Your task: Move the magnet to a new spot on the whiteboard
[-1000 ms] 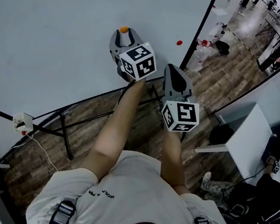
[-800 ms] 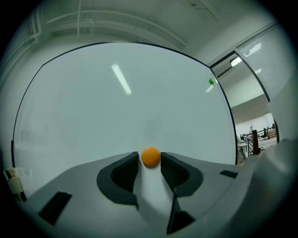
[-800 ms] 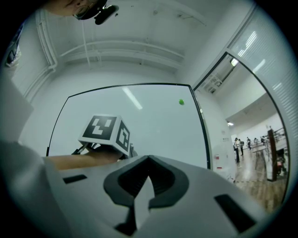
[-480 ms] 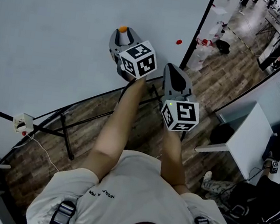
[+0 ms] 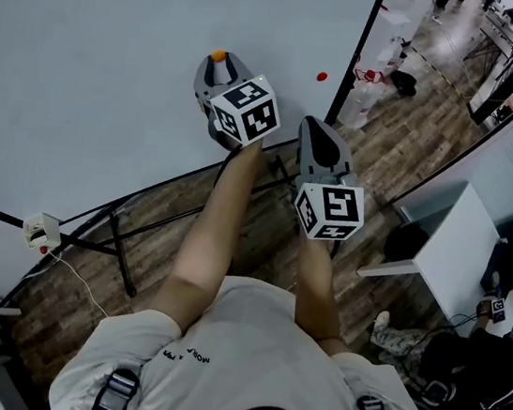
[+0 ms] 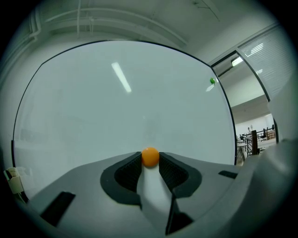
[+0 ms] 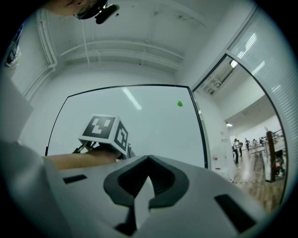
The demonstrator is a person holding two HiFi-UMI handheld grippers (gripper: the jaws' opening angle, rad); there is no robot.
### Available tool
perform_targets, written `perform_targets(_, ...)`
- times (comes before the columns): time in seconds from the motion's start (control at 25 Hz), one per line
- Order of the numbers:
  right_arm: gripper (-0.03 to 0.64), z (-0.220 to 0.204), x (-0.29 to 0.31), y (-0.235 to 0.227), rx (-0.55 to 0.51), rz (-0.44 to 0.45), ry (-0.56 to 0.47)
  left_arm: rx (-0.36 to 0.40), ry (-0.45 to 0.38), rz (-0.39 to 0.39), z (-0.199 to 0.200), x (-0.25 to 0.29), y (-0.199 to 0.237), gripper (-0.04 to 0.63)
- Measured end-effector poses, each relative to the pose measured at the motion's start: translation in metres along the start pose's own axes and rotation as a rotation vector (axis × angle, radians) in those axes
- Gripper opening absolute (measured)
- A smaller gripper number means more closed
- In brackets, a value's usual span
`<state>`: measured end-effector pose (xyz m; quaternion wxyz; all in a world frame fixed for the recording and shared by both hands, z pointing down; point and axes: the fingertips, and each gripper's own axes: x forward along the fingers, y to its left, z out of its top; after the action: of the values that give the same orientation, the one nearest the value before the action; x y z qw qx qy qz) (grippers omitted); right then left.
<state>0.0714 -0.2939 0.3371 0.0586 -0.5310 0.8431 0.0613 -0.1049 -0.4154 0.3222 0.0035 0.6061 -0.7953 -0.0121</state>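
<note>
The large white whiteboard [image 5: 116, 56] fills the left of the scene. The left gripper [image 6: 150, 163] points level at it. Its jaws have just been closing, and the pads now meet both sides of the small round orange magnet [image 6: 150, 157], which sits on the board's face. The magnet is probably light, hard and smooth, so it could squirt out of the pads. A grip across its widest part, close to the board, looks safest. Further right, the right gripper [image 7: 148, 160] hangs back, jaws together and empty.
</note>
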Motion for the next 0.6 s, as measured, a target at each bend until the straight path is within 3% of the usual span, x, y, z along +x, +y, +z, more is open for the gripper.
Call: perform_targets(0.6,0.012,0.005,-0.001,0.007,-0.001,-0.009,-0.005,0.003,-0.019,-0.048,0.003,-0.011,0.0,0.114)
